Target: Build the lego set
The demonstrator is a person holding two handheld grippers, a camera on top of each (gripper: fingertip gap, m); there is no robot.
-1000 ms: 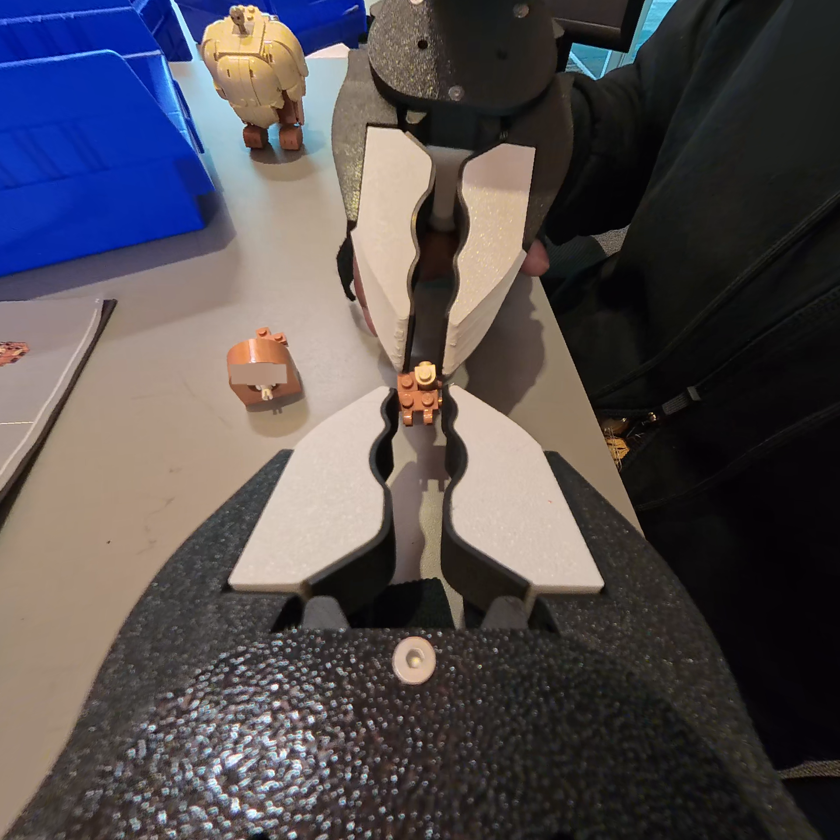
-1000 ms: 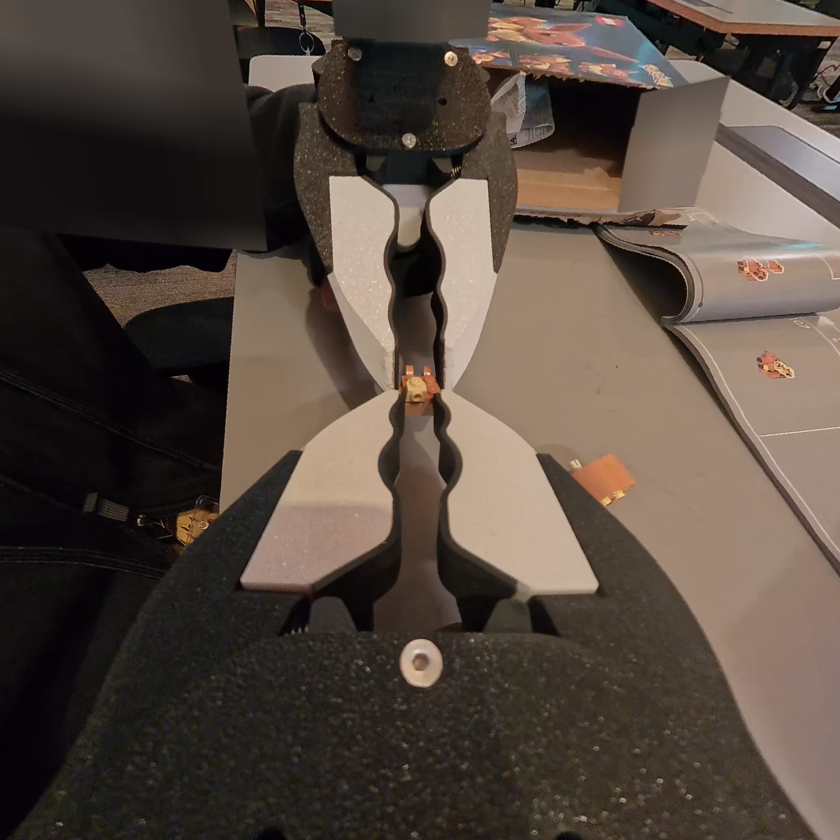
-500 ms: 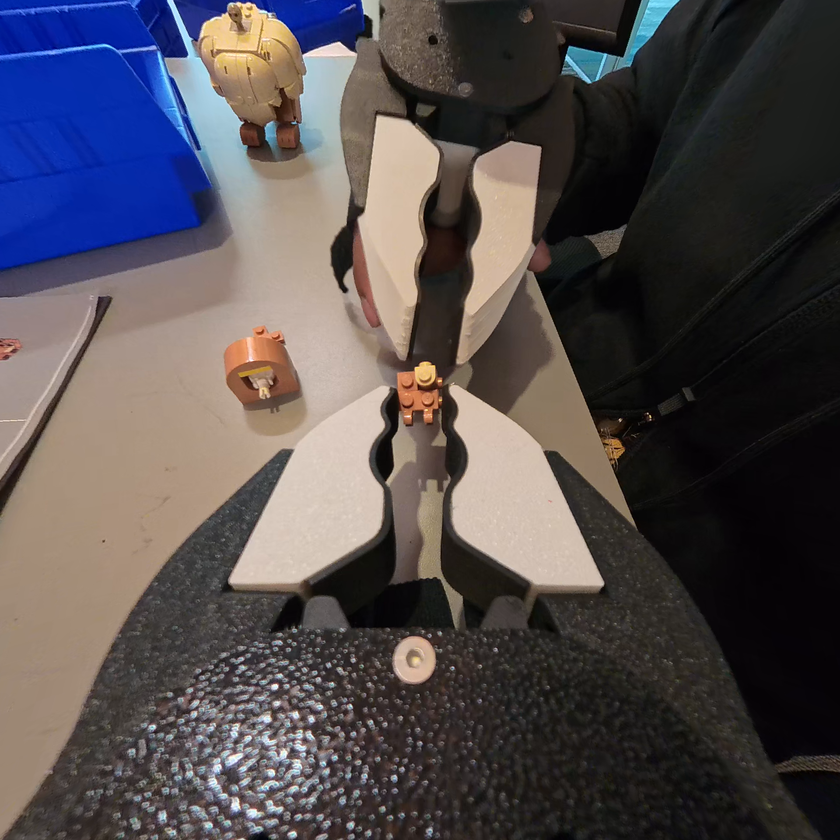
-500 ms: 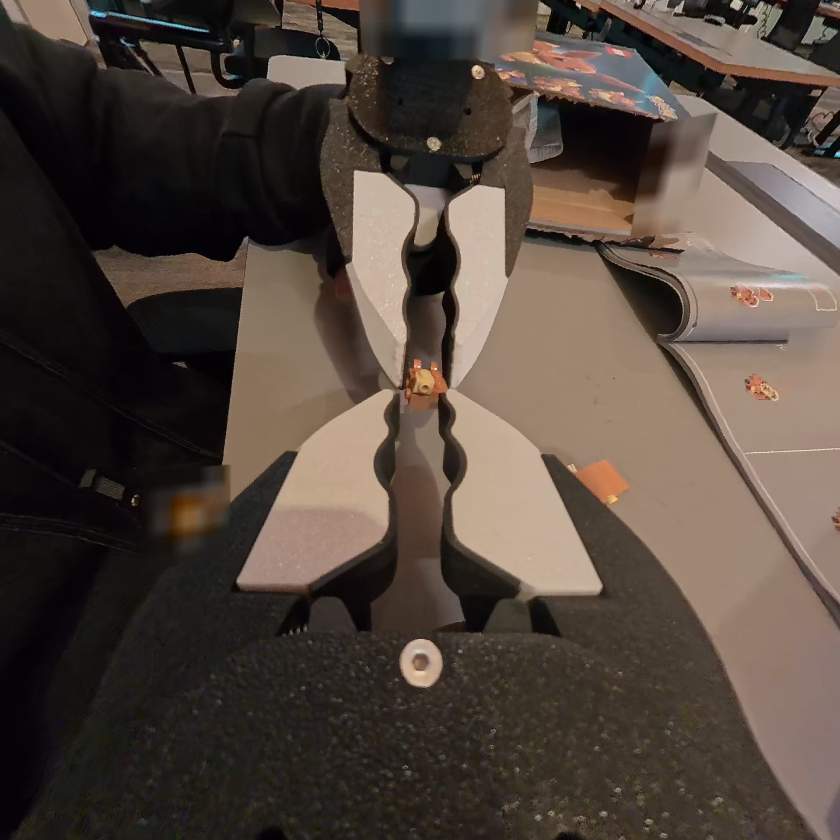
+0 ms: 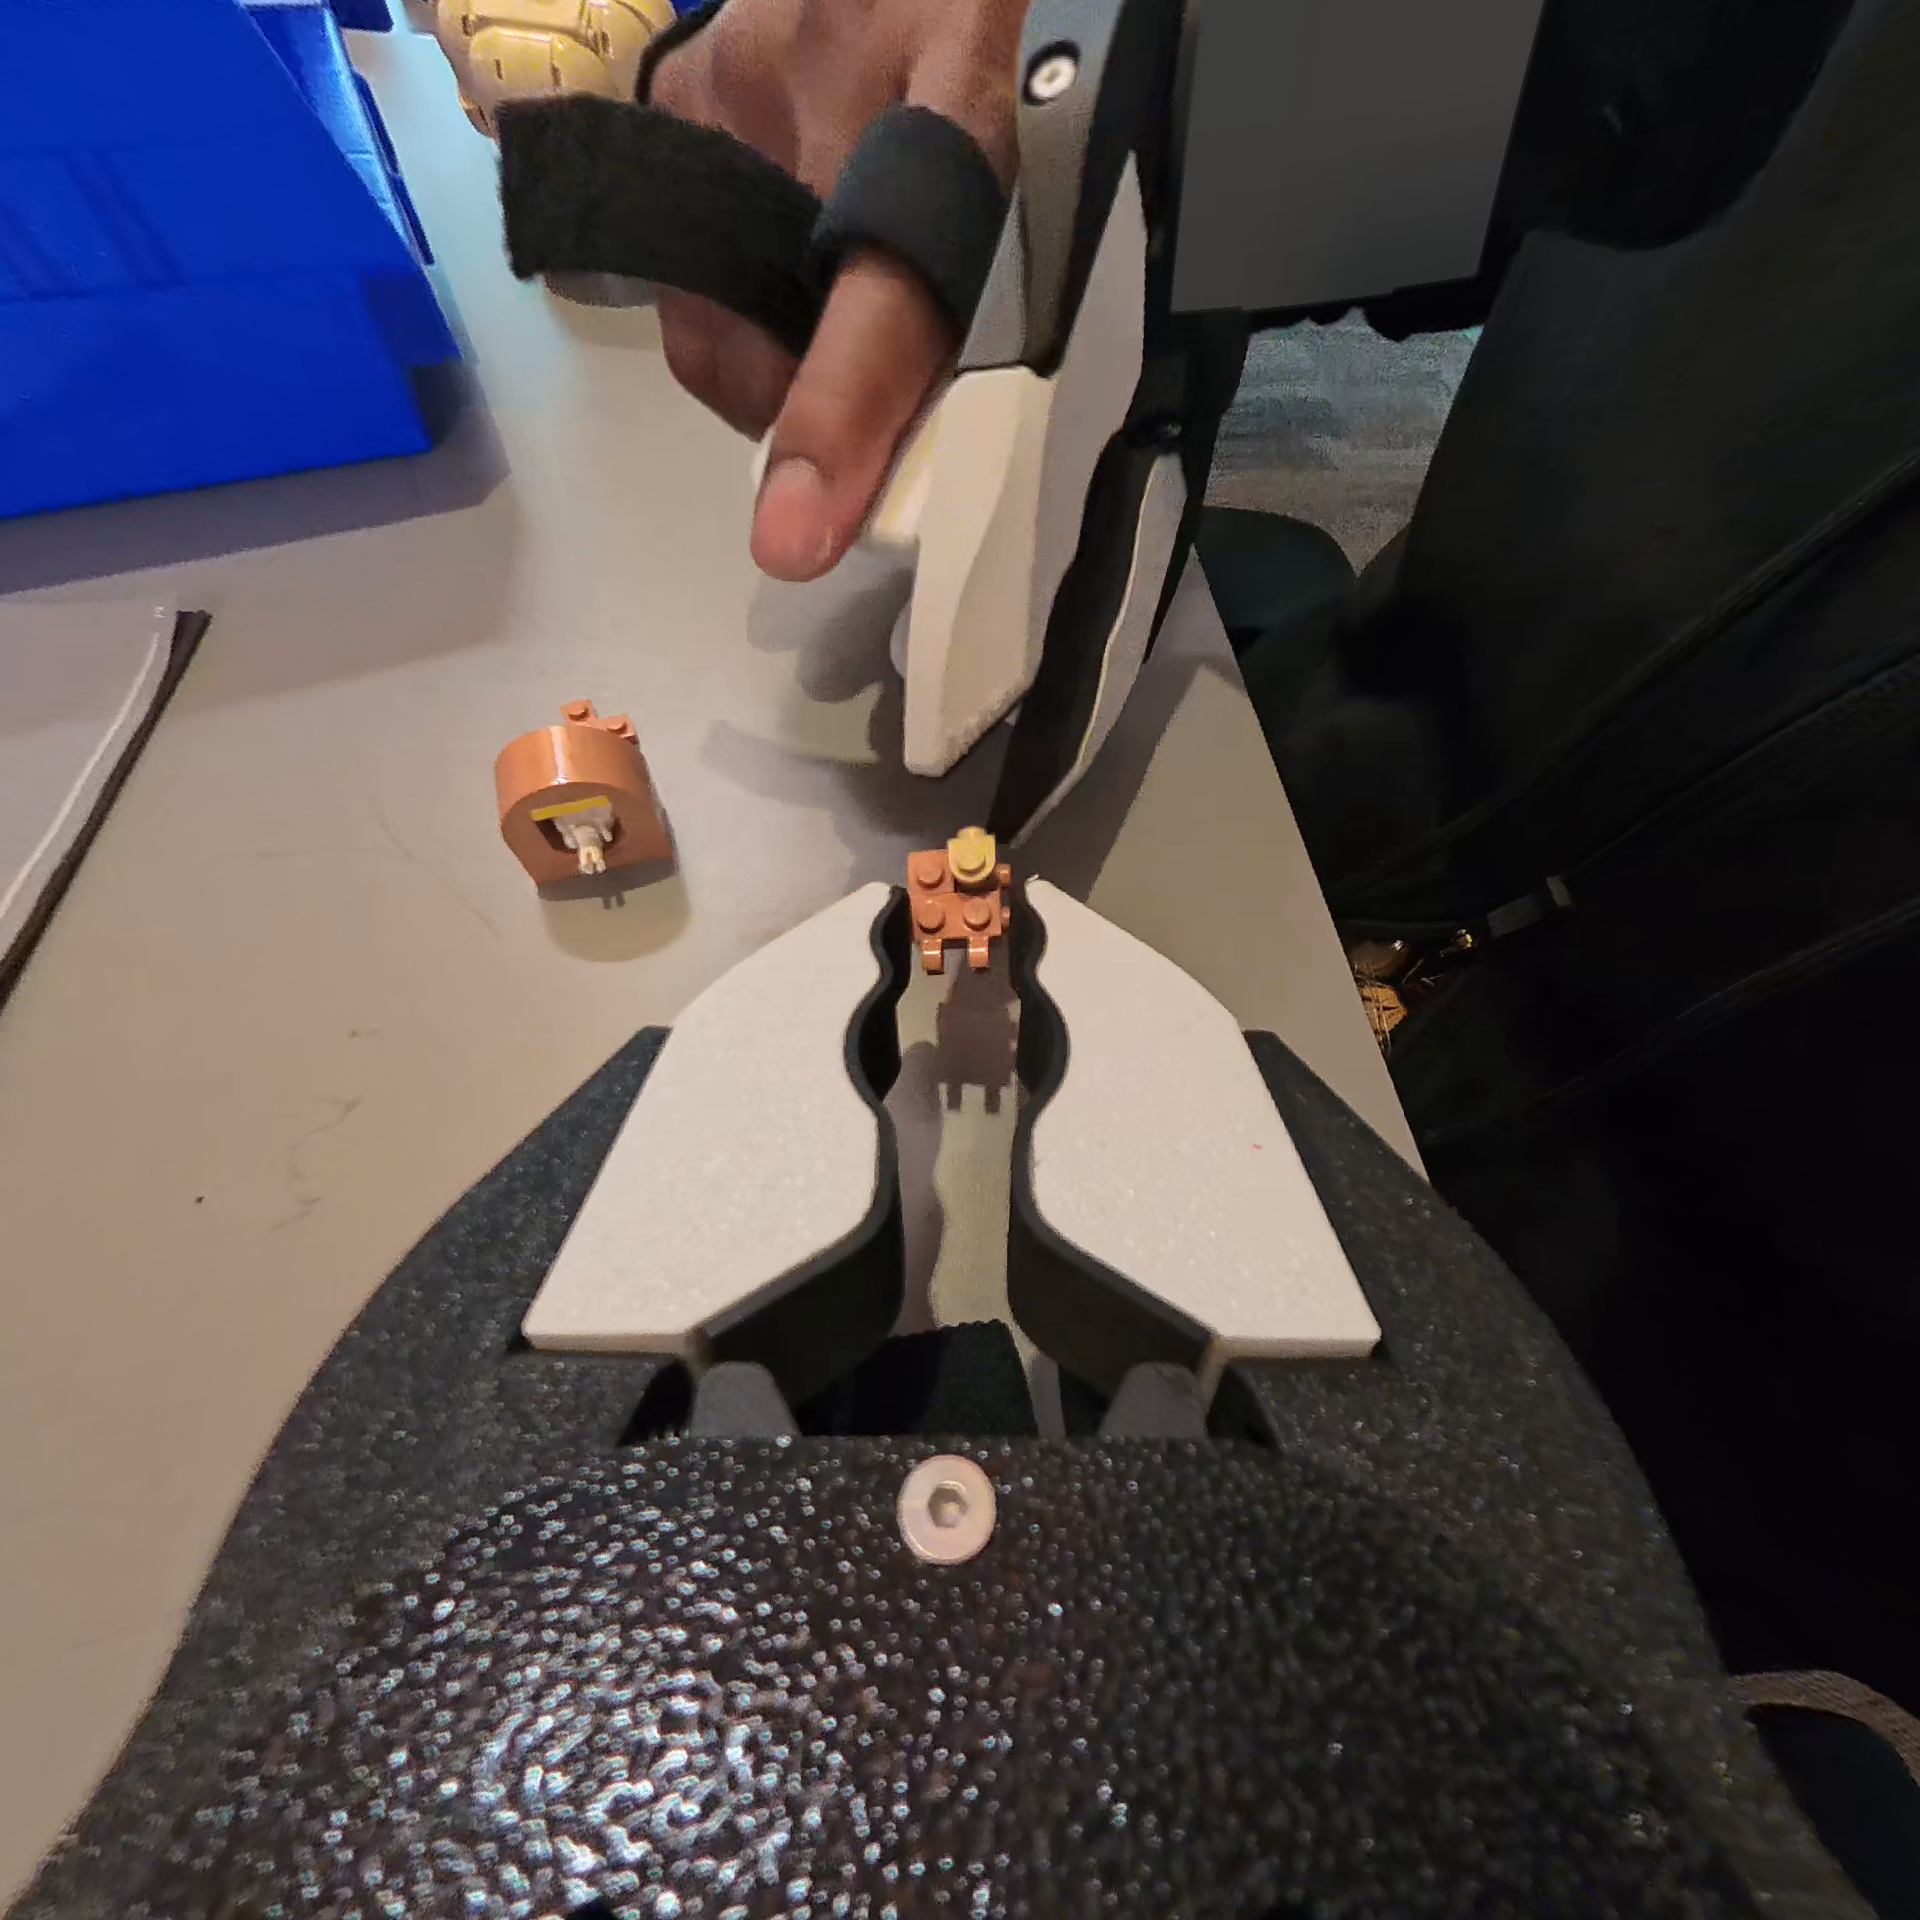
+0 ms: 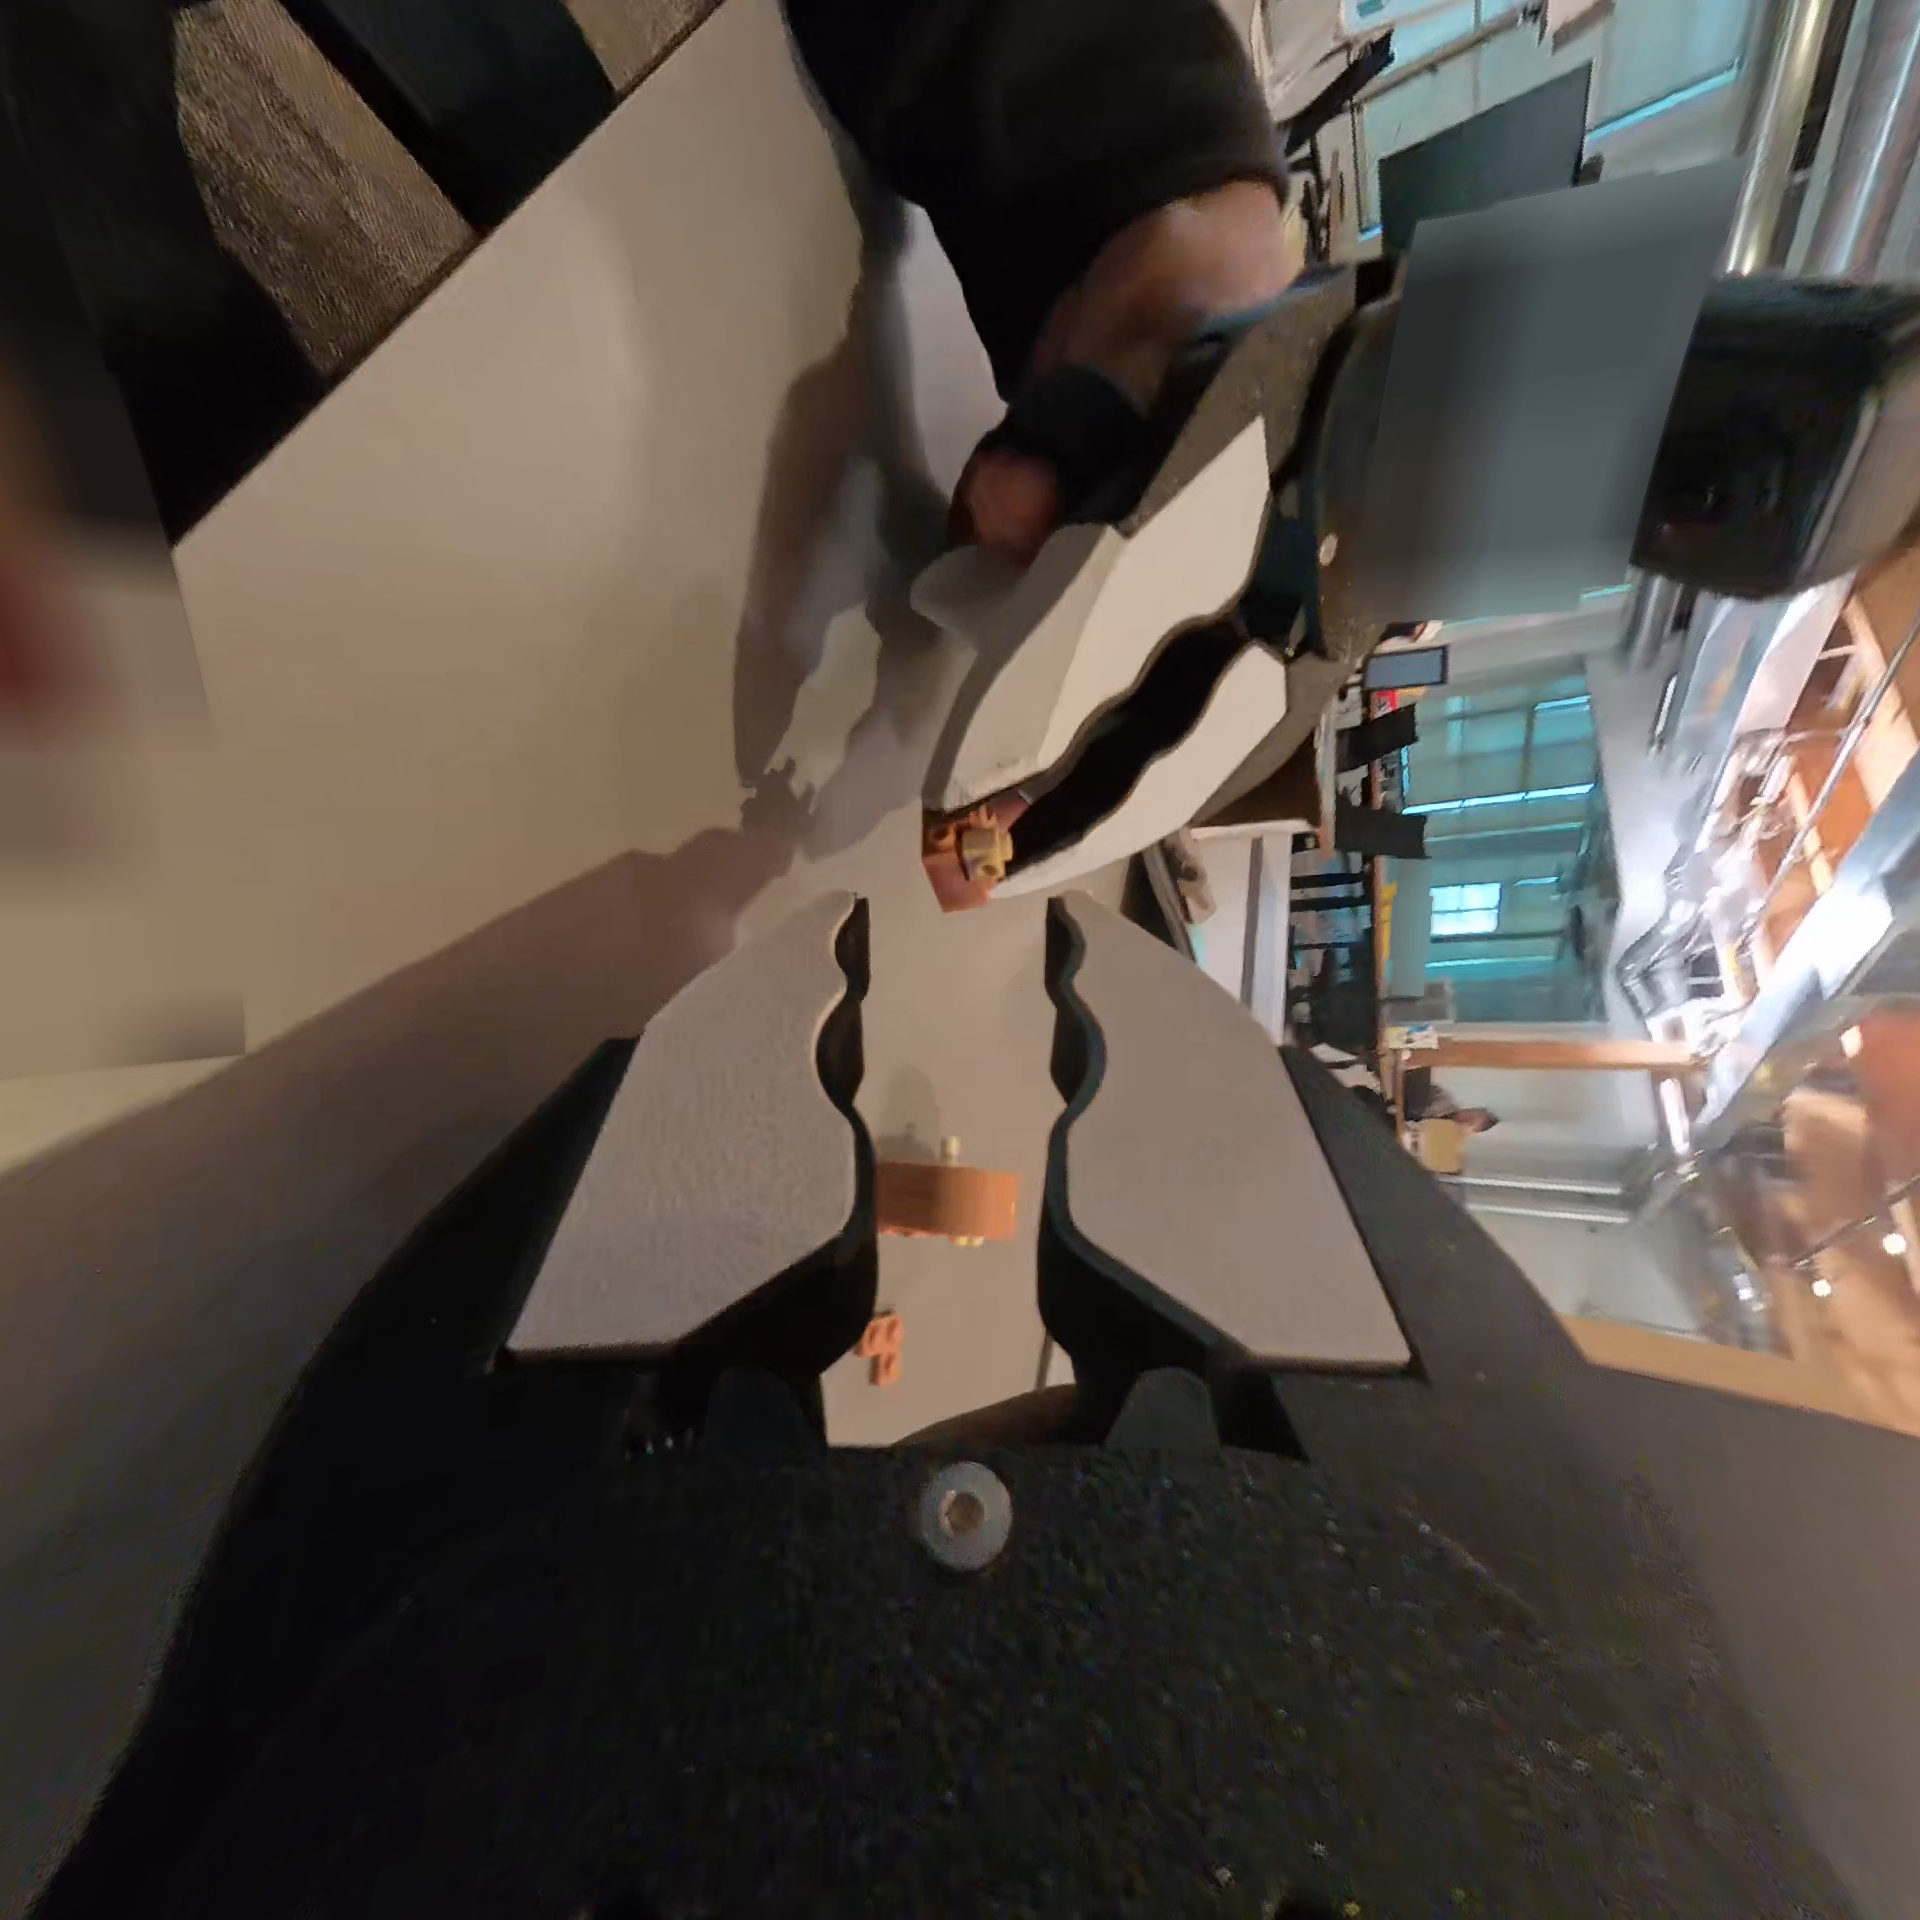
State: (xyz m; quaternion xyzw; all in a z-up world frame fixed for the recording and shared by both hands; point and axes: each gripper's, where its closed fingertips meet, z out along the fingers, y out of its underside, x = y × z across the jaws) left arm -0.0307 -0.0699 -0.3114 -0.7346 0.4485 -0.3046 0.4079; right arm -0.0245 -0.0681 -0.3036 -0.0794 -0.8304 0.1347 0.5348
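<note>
1. Left wrist view shows the left gripper closed on a small brown brick assembly with a tan stud piece on top. Both pale fingertips press its sides, and it is held above the grey table.
2. The assembly's long axis runs along the fingers; its two clip ends point back toward the camera, its tan-topped end forward.
3. The right gripper stands open and holds nothing. It is rolled sideways, and the brick assembly lies just ahead of its fingertips and slightly right, close but not between them.
4. A round brown brick piece lies on the table to the left of the left gripper, well clear of it. In the right wrist view it shows through the open fingers, below them.
5. Blue bins and a tan brick figure sit farther back.
</note>
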